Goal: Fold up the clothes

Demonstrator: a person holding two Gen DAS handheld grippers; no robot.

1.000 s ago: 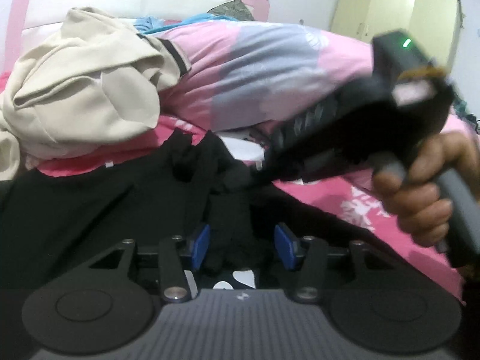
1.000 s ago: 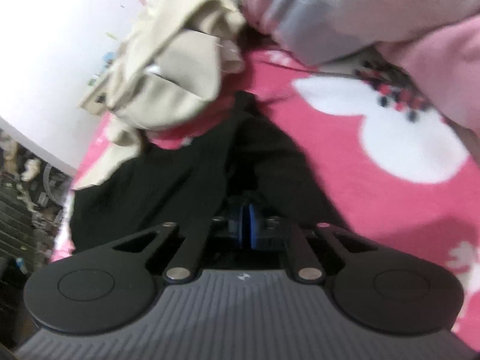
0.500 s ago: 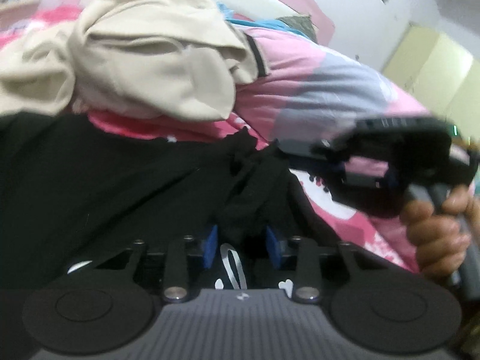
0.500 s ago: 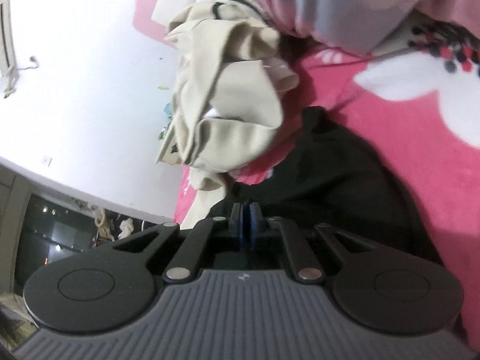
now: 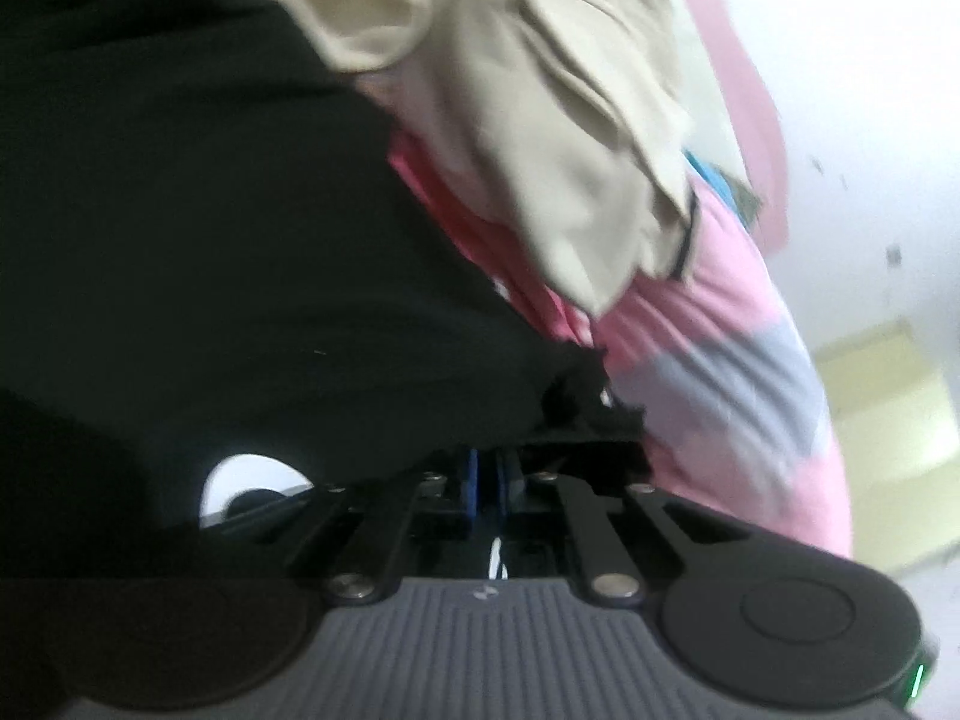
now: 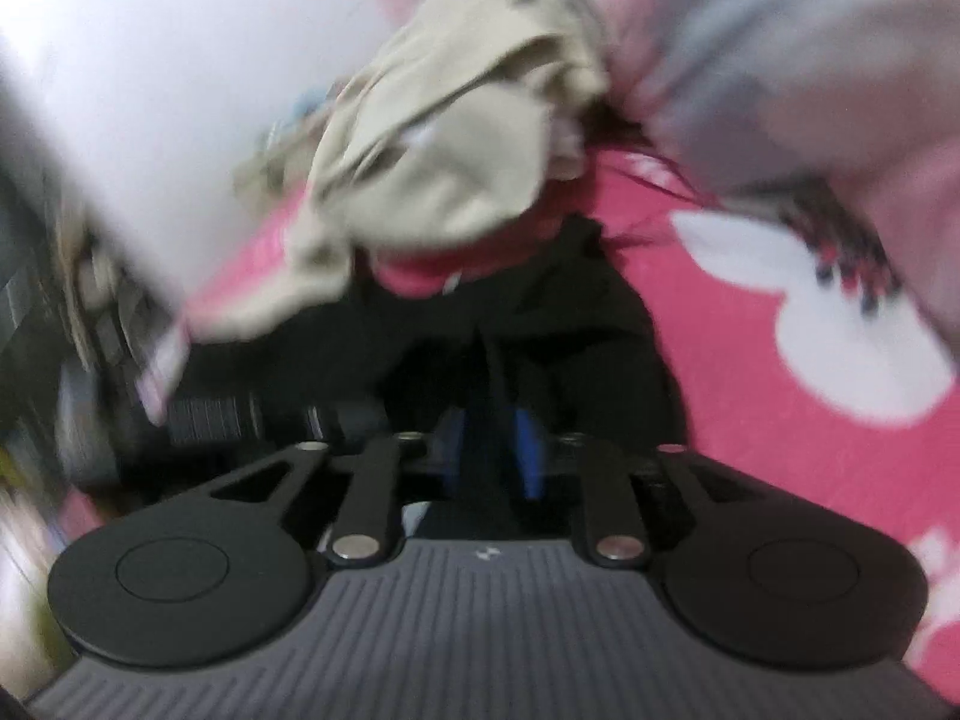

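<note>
Left gripper point(image 5: 487, 483) apparently pinching black garment point(image 5: 210, 240) edge

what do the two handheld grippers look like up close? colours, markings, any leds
Both match: grey ribbed body, small pale logo at its front edge, two black round discs at the sides, black linkage bars with silver pivot pins, blue finger pads. Left gripper shows a green LED at its lower right corner and a white cable loop behind the pads. Right gripper: no LED visible.
</note>
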